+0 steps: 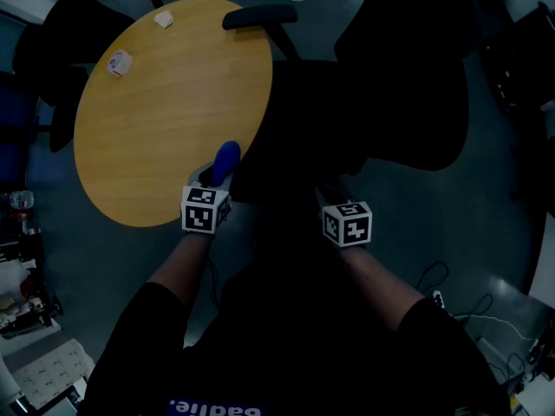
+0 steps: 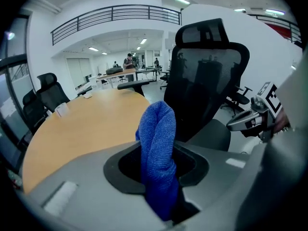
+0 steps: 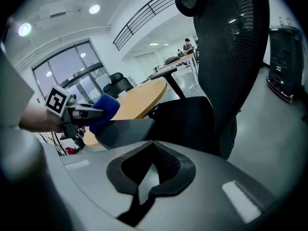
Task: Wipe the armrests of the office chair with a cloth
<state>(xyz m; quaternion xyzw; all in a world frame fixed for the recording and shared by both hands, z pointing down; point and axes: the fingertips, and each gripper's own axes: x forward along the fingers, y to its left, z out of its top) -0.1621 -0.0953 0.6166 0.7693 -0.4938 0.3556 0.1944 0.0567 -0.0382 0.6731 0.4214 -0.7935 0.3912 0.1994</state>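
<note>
The left gripper (image 1: 215,177) has its 2 jaws clamped on a blue cloth (image 2: 159,148), right at the end of the office chair's (image 1: 390,85) near armrest (image 3: 126,131) — beside the round table's (image 1: 156,120) edge. The right gripper (image 3: 144,189) — jaws together, empty — hovers nearby.

- The counter (image 1: 165,120) top is mostly bare.
- The tall chair back (image 1: 408,76) blocks the way just ahead.
- The far armrest (image 1: 260,16) pokes over the counter edge.
- The floor (image 1: 490,224) right of the chair is open.
</note>
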